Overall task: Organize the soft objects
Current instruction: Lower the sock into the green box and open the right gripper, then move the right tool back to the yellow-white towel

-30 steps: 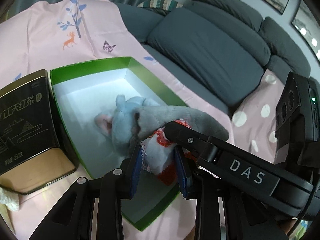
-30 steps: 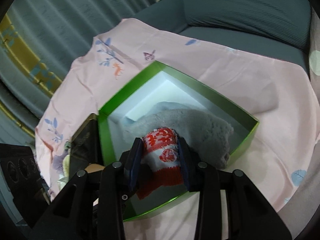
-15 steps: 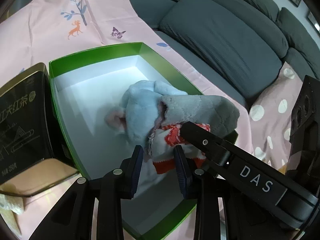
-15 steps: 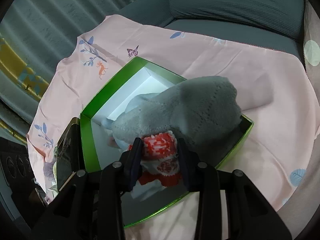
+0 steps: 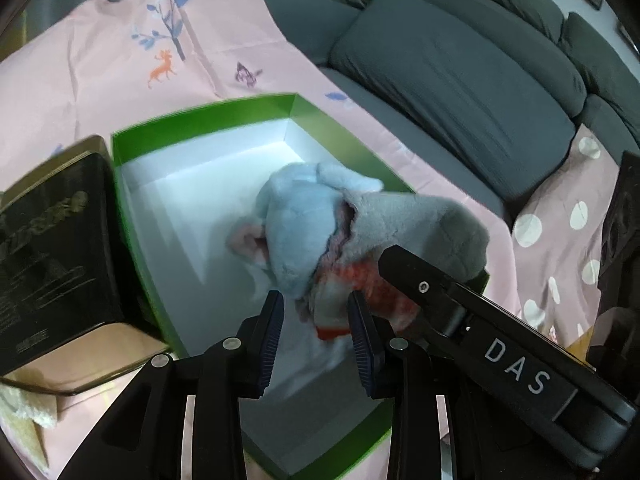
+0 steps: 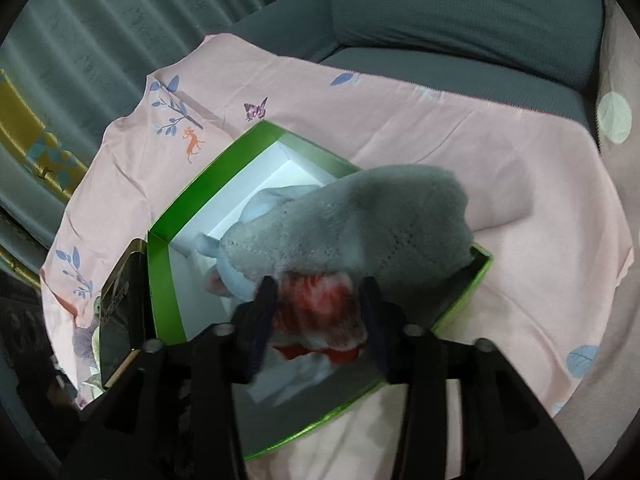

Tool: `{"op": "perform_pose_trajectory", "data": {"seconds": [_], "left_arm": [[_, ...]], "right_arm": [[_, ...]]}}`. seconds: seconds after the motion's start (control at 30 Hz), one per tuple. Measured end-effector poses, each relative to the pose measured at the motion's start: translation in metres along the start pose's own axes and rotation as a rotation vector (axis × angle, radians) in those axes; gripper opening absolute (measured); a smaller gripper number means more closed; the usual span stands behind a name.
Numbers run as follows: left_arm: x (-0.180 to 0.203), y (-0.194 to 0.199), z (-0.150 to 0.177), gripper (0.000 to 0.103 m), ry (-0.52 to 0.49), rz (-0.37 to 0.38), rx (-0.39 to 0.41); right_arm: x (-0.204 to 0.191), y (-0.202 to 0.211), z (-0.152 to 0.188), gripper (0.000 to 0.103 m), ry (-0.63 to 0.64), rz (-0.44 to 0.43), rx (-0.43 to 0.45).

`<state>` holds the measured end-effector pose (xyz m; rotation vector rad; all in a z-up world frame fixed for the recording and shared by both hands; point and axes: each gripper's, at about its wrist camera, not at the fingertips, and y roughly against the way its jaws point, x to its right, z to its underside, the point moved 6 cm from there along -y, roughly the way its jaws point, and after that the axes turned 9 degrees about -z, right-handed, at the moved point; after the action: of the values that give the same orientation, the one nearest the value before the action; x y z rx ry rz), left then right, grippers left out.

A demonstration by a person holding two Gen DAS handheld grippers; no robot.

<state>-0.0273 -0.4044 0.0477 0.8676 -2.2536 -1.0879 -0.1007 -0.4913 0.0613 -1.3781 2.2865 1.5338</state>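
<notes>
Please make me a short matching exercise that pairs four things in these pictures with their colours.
Things:
1. box
2. sofa cushion
3. cloth under the box
4. tin beside the box

Colours:
A. pink with small prints
B. black and gold
C. green outside, white inside
D. dark grey

Pairs: 1-C, 2-D, 3-A, 4-B
</notes>
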Motion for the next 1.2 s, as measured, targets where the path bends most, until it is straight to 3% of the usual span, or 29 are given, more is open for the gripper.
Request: {"op": "perform_pose_trajectory", "data": {"seconds": [0.13, 0.33, 0.4, 0.47, 0.6, 0.87, 1.0, 1.2], "left_arm": [[-0.003, 0.024, -0.002, 0.035, 0.007, 0.02, 0.057], [-0.019, 0.064, 0.006, 0.068, 0.011, 0.027, 0.132], [-0.026, 0.075, 0.008, 0.083, 0.02, 0.018, 0.151], [-0.04, 0.086, 0.013, 0.084, 0.052, 0.011, 0.173], [-0.074, 0.107, 0.025, 0.084, 0.125, 0.001, 0.189], [-0.16, 0.148, 0.068, 0.084, 0.274, -0.124, 0.235], [-0.204, 0.163, 0.1, 0.084, 0.335, -0.215, 0.232], [-0.268, 0.171, 0.152, 0.085, 0.458, -0.312, 0.231]], "right_arm": [[-0.002, 0.012, -0.003, 0.067, -0.003, -0.016, 0.05], [-0.02, 0.035, -0.004, 0.079, 0.051, -0.035, 0.123], [-0.029, 0.041, -0.003, 0.082, 0.074, -0.042, 0.143], [-0.041, 0.047, -0.001, 0.091, 0.105, -0.038, 0.163], [-0.063, 0.051, 0.003, 0.094, 0.168, -0.042, 0.186], [-0.111, 0.052, 0.025, 0.101, 0.309, -0.057, 0.184], [-0.137, 0.051, 0.042, 0.101, 0.37, -0.112, 0.159], [-0.185, 0.04, 0.074, 0.101, 0.458, -0.273, 0.053]]}}
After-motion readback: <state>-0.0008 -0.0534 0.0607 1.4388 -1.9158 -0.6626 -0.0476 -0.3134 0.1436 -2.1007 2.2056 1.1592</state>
